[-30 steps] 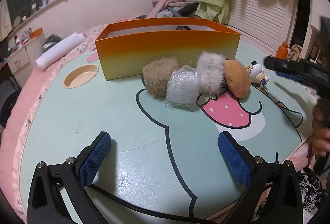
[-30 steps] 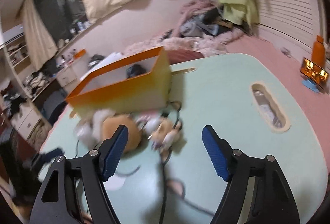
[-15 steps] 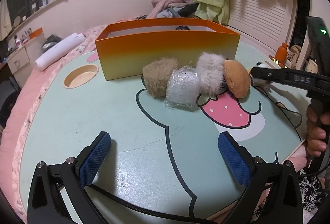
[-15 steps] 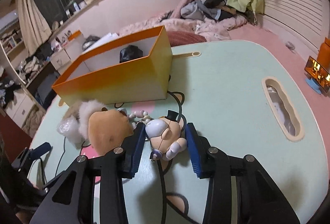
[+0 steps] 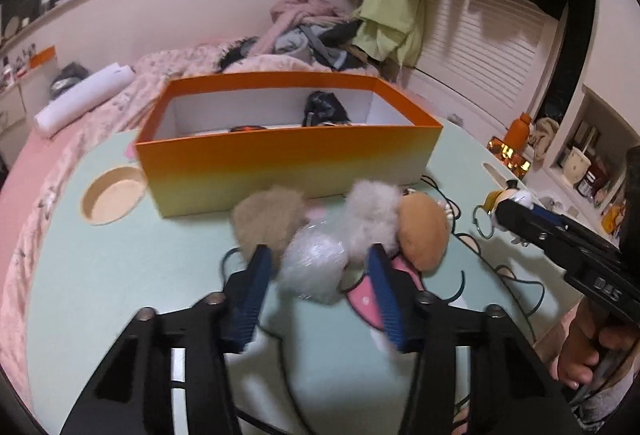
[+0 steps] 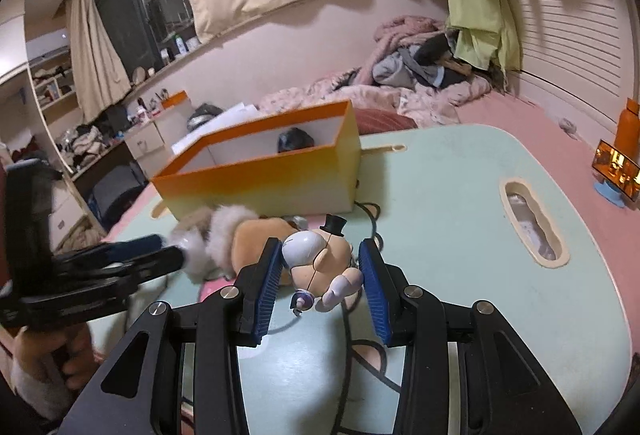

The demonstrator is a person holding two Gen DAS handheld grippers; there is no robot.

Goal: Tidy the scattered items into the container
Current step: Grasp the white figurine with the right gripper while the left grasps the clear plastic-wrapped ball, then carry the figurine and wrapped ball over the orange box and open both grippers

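Observation:
An orange open box (image 5: 288,159) stands at the back of the mint table; it also shows in the right wrist view (image 6: 260,179). In front lie a tan furry ball (image 5: 268,219), a clear-wrapped white ball (image 5: 316,263), a white furry piece (image 5: 372,211) and an orange-brown plush (image 5: 424,231). My left gripper (image 5: 320,275) has its pads on either side of the wrapped ball. My right gripper (image 6: 320,271) is shut on a small figurine with a black top hat (image 6: 320,259), held just above the table.
A black item (image 5: 324,109) lies inside the box. The table has a round cup recess (image 5: 112,195) at the left and an oval slot (image 6: 532,227) at the right. A black cable (image 5: 516,275) runs over the table. A bed with piled clothes lies behind.
My left gripper has moved forward and narrowed around the wrapped ball. My right gripper has closed on the figurine and lifted it slightly.

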